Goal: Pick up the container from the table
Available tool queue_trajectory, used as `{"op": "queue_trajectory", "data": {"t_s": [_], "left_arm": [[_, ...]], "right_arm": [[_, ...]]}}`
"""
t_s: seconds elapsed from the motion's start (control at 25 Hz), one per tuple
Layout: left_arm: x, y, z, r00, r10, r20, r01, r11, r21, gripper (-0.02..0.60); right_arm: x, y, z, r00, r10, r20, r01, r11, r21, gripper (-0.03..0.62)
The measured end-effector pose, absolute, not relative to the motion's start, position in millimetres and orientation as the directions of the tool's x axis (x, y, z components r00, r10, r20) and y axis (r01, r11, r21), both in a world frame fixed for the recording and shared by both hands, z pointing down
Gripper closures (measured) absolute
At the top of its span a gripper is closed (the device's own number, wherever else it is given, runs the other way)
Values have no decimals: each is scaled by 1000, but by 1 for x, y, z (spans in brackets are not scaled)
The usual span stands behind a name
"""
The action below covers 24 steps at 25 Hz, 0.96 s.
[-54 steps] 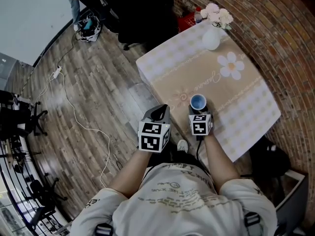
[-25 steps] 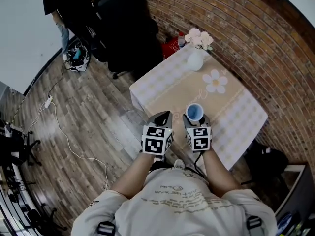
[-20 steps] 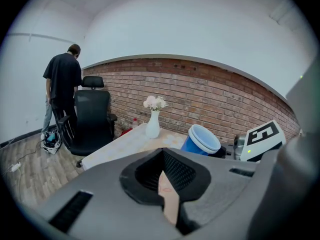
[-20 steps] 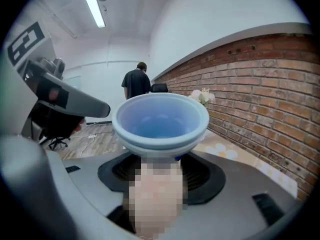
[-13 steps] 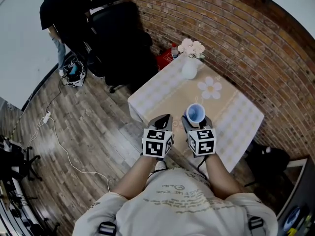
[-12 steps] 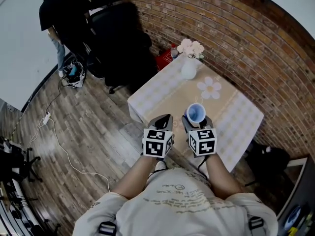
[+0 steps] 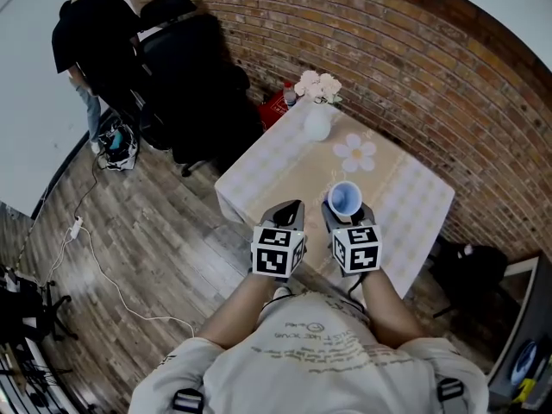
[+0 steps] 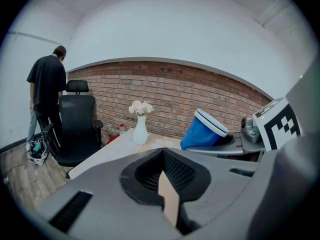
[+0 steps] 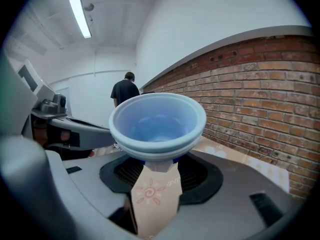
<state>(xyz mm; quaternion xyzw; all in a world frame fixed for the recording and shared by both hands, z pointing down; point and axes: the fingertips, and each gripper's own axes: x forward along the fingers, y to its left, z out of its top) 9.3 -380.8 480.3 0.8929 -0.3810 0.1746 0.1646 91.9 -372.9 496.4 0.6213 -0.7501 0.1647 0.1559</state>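
A blue container (image 7: 344, 198) with a pale rim hangs above the cloth-covered table (image 7: 285, 166), clear of its surface. My right gripper (image 7: 346, 214) is shut on its lower part; the jaws have just been closing further with the container between them. In the right gripper view the container (image 9: 157, 124) fills the middle, open mouth toward the camera, above my right gripper (image 9: 157, 166). My left gripper (image 7: 280, 208) hovers beside it on the left, shut and holding nothing. The left gripper view shows the left gripper (image 8: 162, 156) and the container (image 8: 204, 130) at the right.
A white vase with flowers (image 7: 317, 123) stands at the table's far side, by the brick wall. A black office chair (image 7: 203, 84) and a standing person (image 7: 86, 41) are beyond the table on the left. A dark bag (image 7: 466, 266) lies on the floor at right.
Both grippers have risen, the right one carrying the container higher above the table. The table now looks smaller and farther below.
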Motion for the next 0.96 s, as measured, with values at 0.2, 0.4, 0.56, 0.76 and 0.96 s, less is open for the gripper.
{"op": "queue_trajectory", "data": {"t_s": [0.2, 0.4, 0.56, 0.76, 0.96], "left_arm": [[12, -381, 480, 662, -612, 433, -725, -671, 159, 580], [9, -382, 481, 666, -607, 433, -719, -678, 157, 580], [7, -381, 483, 668, -601, 438, -716, -680, 158, 580], [11, -377, 485, 677, -589, 442, -706, -689, 163, 580], [14, -377, 486, 685, -579, 443, -696, -699, 164, 580]], "right_arm": [[91, -372, 499, -169, -880, 443, -985, 163, -53, 378], [87, -373, 498, -163, -887, 433, -987, 154, -55, 378], [84, -371, 499, -160, -888, 431, -987, 153, -50, 378], [90, -369, 501, -140, -887, 440, -990, 138, -37, 378], [98, -370, 504, -118, -888, 444, -993, 115, -34, 378]]}}
